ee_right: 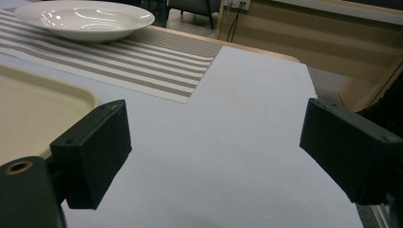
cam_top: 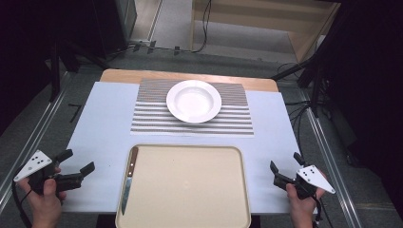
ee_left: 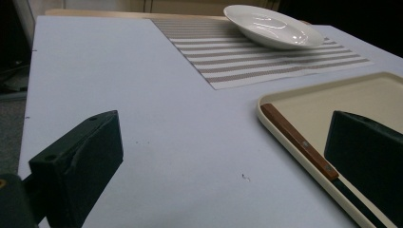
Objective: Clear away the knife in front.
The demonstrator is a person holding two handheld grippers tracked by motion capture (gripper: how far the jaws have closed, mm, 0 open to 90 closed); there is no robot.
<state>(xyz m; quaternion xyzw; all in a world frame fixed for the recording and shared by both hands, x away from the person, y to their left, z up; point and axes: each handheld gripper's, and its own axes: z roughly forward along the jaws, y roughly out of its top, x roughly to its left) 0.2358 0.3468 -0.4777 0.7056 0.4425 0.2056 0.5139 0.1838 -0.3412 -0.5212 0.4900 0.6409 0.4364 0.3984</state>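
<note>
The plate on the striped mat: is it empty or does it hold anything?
Empty. The plate shows a bare white bowl from above, and the left gripper view shows only glare on its inner surface. It sits upright on the striped mat.

There are no words, numbers, labels or brand names to read in any of the pictures. The white plate, the striped mat, the tan tray, the knife and the pale tabletop are all plain. The grey plate on top of each tool has a few small black dots, but these are not letters.
</note>
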